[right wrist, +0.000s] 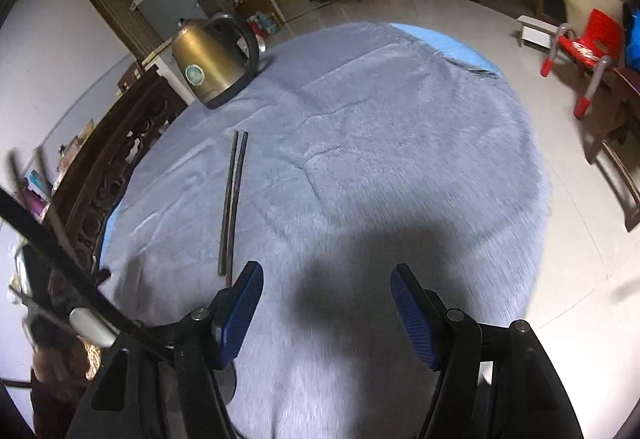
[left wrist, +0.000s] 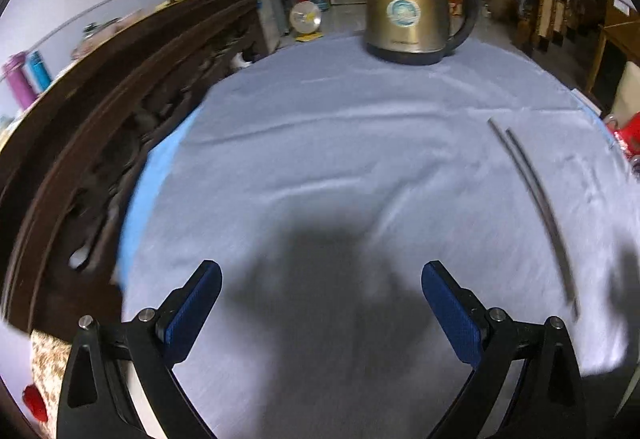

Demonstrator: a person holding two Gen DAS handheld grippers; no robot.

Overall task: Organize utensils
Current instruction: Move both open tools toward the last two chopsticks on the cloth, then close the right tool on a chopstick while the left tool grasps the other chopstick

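Observation:
A pair of dark chopsticks lies side by side on the grey-blue tablecloth, to the right of my left gripper. That gripper is open and empty, above the cloth. In the right wrist view the chopsticks lie left of centre, their near ends just ahead of the left finger. My right gripper is open and empty, above the cloth.
A gold electric kettle stands at the far side of the round table; it also shows in the right wrist view. A dark carved wooden bench runs along the left. A red plastic chair stands on the floor to the right.

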